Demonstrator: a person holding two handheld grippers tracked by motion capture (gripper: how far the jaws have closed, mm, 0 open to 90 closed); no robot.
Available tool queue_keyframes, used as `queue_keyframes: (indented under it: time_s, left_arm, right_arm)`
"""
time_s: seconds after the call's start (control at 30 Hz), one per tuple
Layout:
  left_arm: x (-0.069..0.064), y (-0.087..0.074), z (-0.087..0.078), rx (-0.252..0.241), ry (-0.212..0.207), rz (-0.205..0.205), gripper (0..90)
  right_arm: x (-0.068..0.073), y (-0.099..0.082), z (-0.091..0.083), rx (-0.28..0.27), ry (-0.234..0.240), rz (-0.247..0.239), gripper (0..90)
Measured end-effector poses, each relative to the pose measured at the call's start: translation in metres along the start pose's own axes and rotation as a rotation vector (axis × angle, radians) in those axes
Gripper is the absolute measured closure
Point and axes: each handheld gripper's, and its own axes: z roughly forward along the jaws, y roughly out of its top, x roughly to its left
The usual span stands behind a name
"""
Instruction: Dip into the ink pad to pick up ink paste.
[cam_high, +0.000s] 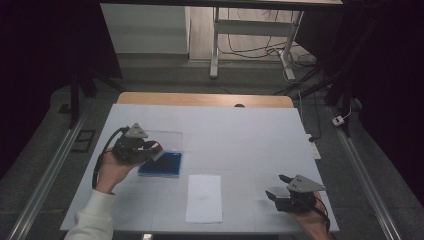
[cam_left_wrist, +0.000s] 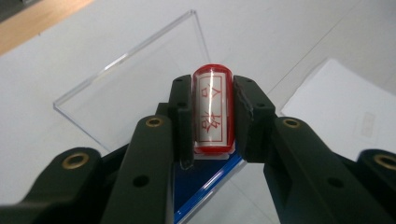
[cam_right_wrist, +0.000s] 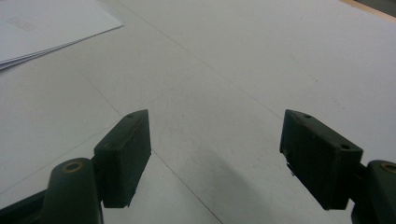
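A red and clear stamp (cam_left_wrist: 212, 112) with red characters on its white face sits between the jaws of my left gripper (cam_left_wrist: 212, 116), which is shut on it. In the high view that left gripper (cam_high: 150, 148) hangs over the left part of the table, just above a blue ink-pad case (cam_high: 161, 165) whose clear lid (cam_high: 165, 138) stands open behind it. The clear lid (cam_left_wrist: 135, 88) and the case's blue edge (cam_left_wrist: 205, 186) lie below the stamp. My right gripper (cam_high: 278, 187) rests at the front right, open, with bare table between its jaws (cam_right_wrist: 215, 154).
A white sheet of paper (cam_high: 204, 198) lies near the front middle of the white table (cam_high: 240, 135); its corner (cam_right_wrist: 42, 23) lies far left of the right gripper. A wooden edge (cam_high: 205, 99) runs along the table's far side. Desk legs and cables stand beyond.
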Motion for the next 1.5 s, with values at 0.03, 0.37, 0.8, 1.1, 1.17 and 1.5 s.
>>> queue_keyframes:
  time_s: [0.03,0.37,0.8,1.1,1.17,1.5]
  left_arm:
    - [0.001,-0.001,0.003,0.009,0.000,-0.003,70.1]
    - [0.008,-0.011,0.030,0.104,-0.006,-0.021,70.1]
    - [0.008,-0.017,0.050,0.165,-0.014,-0.019,70.0]
    - [0.009,-0.018,0.052,0.174,-0.016,-0.019,70.1]
    - [0.009,-0.018,0.052,0.176,-0.014,-0.018,70.1]
    - [0.007,-0.017,0.053,0.186,-0.008,-0.015,70.2]
  right_arm:
    - [0.000,0.000,0.000,0.001,0.001,0.001,24.2]
    - [0.001,-0.001,0.001,0.011,0.002,-0.004,24.2]
    - [0.001,-0.001,0.002,0.017,0.003,-0.009,24.2]
    - [0.001,-0.001,0.002,0.021,0.007,-0.009,24.2]
    - [0.002,-0.001,0.003,0.019,0.007,-0.012,24.2]
    - [0.002,-0.001,0.003,0.020,0.009,-0.010,24.3]
